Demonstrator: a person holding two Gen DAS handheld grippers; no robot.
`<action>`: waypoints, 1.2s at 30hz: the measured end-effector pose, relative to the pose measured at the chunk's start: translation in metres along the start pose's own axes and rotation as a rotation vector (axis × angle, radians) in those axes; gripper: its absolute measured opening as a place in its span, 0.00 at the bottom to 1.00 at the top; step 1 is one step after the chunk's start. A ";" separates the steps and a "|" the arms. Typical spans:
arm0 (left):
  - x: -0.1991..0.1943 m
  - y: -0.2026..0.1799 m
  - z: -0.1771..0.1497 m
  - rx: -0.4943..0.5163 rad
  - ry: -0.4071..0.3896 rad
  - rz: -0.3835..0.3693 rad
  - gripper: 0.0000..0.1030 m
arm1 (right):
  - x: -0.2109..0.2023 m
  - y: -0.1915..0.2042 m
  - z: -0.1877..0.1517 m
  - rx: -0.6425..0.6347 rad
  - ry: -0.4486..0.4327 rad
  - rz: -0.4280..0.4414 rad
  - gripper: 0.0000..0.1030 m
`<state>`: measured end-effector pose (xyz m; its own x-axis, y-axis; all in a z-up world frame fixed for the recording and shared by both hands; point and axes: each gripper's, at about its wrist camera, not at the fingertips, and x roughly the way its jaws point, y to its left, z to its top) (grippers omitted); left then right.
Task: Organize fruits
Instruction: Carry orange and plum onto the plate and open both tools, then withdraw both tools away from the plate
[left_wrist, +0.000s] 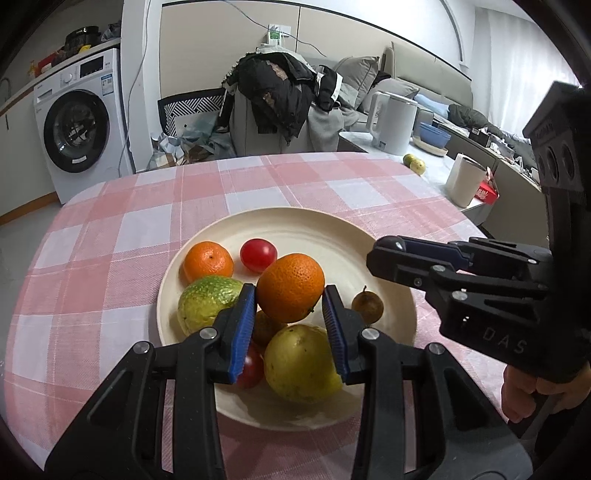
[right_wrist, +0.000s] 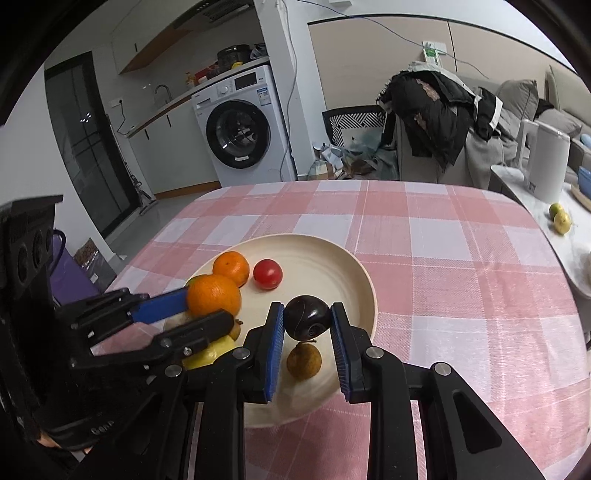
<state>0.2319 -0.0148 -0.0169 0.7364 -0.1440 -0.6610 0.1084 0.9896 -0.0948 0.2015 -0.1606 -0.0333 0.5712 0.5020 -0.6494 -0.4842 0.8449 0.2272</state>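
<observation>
Left gripper (left_wrist: 289, 295) clamps large orange (left_wrist: 290, 286) between blue pads, fruit at fingertips, raised over cream plate (left_wrist: 317, 229) on pink checked tablecloth (left_wrist: 110, 236). Right gripper (right_wrist: 307, 319) pinches dark plum (right_wrist: 306, 316) between its pads near tips, over near right part of plate. Below plum, small brown fruit (right_wrist: 303, 360) lies on plate. Smaller orange (left_wrist: 208, 261) and red tomato (left_wrist: 258, 254) sit at far side; green-yellow fruit (left_wrist: 207, 301) left, yellow fruit (left_wrist: 301, 363) near edge.
</observation>
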 end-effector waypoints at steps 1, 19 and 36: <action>0.003 0.000 0.000 -0.001 0.005 0.003 0.33 | 0.003 -0.001 0.000 0.003 0.005 -0.001 0.25; -0.016 0.001 -0.004 -0.004 -0.069 0.029 0.60 | 0.000 -0.011 -0.008 0.027 0.000 -0.048 0.51; -0.128 0.018 -0.056 -0.033 -0.268 0.105 0.99 | -0.079 0.025 -0.057 -0.105 -0.171 -0.005 1.00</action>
<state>0.1019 0.0212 0.0246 0.8933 -0.0314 -0.4484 0.0033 0.9980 -0.0635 0.1071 -0.1893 -0.0176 0.6736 0.5296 -0.5156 -0.5426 0.8280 0.1415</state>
